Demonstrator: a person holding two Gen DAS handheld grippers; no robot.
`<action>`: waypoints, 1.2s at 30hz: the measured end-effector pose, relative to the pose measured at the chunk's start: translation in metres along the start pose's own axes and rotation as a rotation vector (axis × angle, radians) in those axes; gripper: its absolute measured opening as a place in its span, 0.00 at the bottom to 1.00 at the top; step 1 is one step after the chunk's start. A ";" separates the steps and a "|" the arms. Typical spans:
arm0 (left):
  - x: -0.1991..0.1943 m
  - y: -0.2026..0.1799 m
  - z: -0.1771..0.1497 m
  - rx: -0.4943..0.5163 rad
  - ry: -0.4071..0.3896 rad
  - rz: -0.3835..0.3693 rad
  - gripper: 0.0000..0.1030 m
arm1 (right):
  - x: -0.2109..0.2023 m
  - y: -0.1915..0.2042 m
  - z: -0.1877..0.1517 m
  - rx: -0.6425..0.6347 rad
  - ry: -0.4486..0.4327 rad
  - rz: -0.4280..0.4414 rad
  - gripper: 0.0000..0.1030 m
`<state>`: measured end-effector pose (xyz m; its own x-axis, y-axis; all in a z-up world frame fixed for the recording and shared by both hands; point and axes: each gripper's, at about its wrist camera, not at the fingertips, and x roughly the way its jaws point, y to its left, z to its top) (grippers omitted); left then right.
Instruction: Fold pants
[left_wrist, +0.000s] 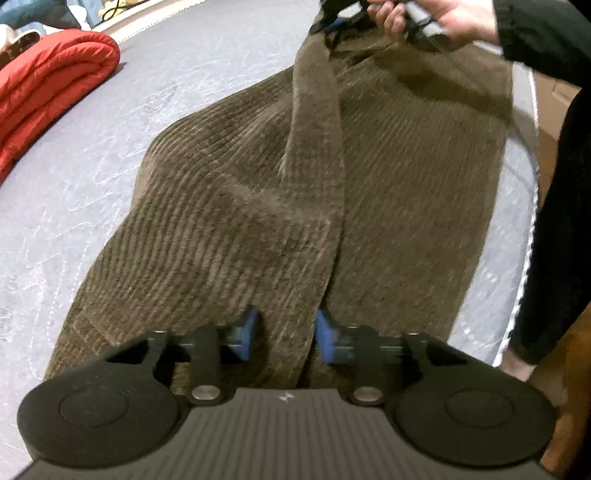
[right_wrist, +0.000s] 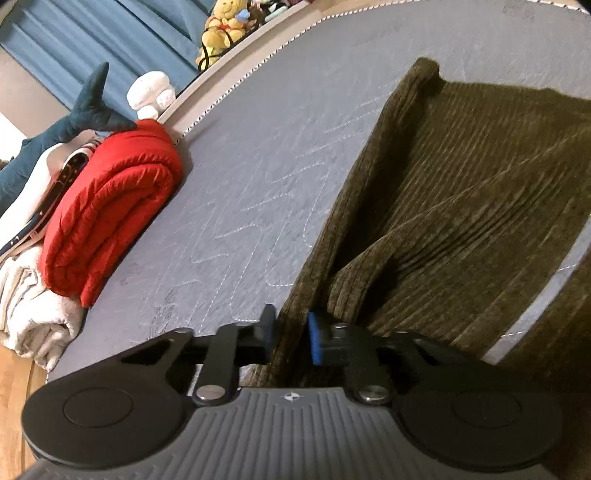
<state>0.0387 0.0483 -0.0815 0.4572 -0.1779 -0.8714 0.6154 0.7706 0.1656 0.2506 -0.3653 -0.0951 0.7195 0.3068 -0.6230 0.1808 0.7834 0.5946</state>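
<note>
Left gripper: blue pads closed on a fold of the brown corduroy pants at the near edge; cloth passed between the fingers and ran away from them.

Right gripper: jaws clamped on the pants' near edge, fabric bunched between the black finger and the blue pad.

Pants: stretched from both grippers across the grey mattress, partly raised off it, a lengthwise fold down the middle. In the left wrist view, the far end met the other gripper, held by the person's right hand.

Beyond, well apart from the pants: rolled red quilt, white bedding, blue shark plush, yellow bear toy.
</note>
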 end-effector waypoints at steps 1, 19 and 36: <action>0.001 0.001 -0.001 0.000 0.001 0.005 0.25 | -0.005 0.000 0.001 -0.004 -0.013 0.002 0.08; -0.095 0.041 -0.049 0.097 -0.190 -0.192 0.09 | -0.253 -0.007 -0.063 0.019 -0.200 -0.130 0.05; -0.059 0.057 -0.027 -0.052 -0.207 0.043 0.51 | -0.241 -0.120 0.008 0.100 -0.266 -0.240 0.64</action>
<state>0.0300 0.1194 -0.0330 0.6074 -0.2620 -0.7499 0.5612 0.8097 0.1716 0.0607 -0.5380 -0.0119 0.7955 -0.0407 -0.6046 0.4207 0.7552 0.5027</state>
